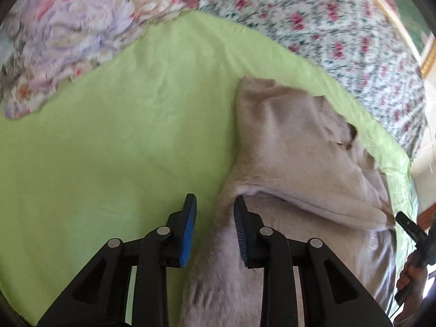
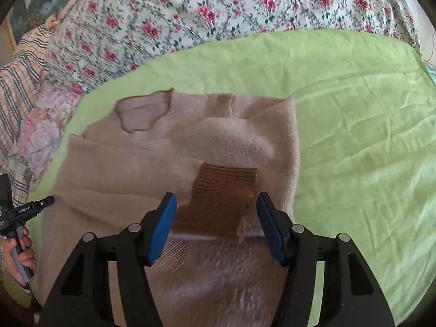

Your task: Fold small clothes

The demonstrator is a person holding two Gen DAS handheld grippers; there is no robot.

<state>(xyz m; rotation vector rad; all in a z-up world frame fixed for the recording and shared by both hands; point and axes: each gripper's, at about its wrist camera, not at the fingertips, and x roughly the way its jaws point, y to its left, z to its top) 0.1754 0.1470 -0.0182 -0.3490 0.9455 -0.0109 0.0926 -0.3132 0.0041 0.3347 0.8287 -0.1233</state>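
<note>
A beige knit sweater [image 2: 152,169] lies on a light green sheet [image 2: 354,125], neck hole at the far left, one sleeve folded across the body with its brown ribbed cuff [image 2: 220,201] on top. My right gripper [image 2: 216,218] is open, its blue pads either side of the cuff, not closed on it. In the left wrist view the sweater [image 1: 294,147] lies to the right. My left gripper [image 1: 214,220] is open over the sweater's left edge, one pad over the green sheet [image 1: 109,141], the other over the knit.
Floral bedding [image 2: 218,8] lies beyond the green sheet, with a pastel floral quilt [image 1: 76,27] at the far left. A striped cloth [image 2: 19,81] is at the left edge. The other gripper and the hand holding it show at the frame edges [image 1: 411,229] [image 2: 16,215].
</note>
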